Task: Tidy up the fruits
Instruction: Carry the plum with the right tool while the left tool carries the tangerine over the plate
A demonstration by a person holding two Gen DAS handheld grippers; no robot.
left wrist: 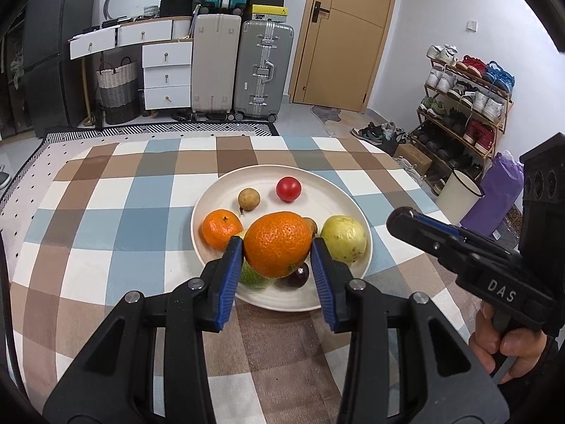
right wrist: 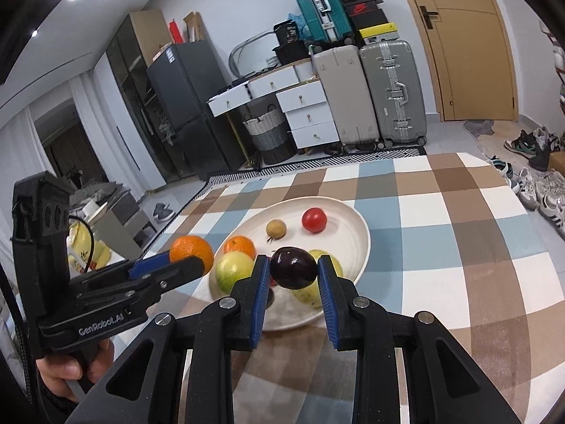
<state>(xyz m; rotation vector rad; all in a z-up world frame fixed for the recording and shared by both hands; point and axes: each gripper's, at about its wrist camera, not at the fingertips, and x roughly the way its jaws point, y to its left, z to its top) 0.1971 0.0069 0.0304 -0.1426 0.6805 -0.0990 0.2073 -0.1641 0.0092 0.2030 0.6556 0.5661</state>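
Observation:
My left gripper (left wrist: 277, 247) is shut on a large orange (left wrist: 277, 245) and holds it above the near part of a white plate (left wrist: 219, 190). It also shows in the right wrist view (right wrist: 192, 252). My right gripper (right wrist: 293, 270) is shut on a dark purple plum (right wrist: 293, 268) above the plate (right wrist: 353, 217). On the plate lie a small orange (left wrist: 220, 228), a brown longan (left wrist: 249, 199), a red tomato (left wrist: 288, 188), a yellow-green pear (left wrist: 342, 238), a green fruit (left wrist: 252, 275) and a dark fruit (left wrist: 298, 277).
The plate sits mid-table on a checked cloth (left wrist: 116, 219). My right gripper's body (left wrist: 469, 258) hangs at the right of the left wrist view. Suitcases (left wrist: 243, 67), drawers (left wrist: 166, 74), a shoe rack (left wrist: 462, 106) and a door (left wrist: 346, 31) stand beyond the table.

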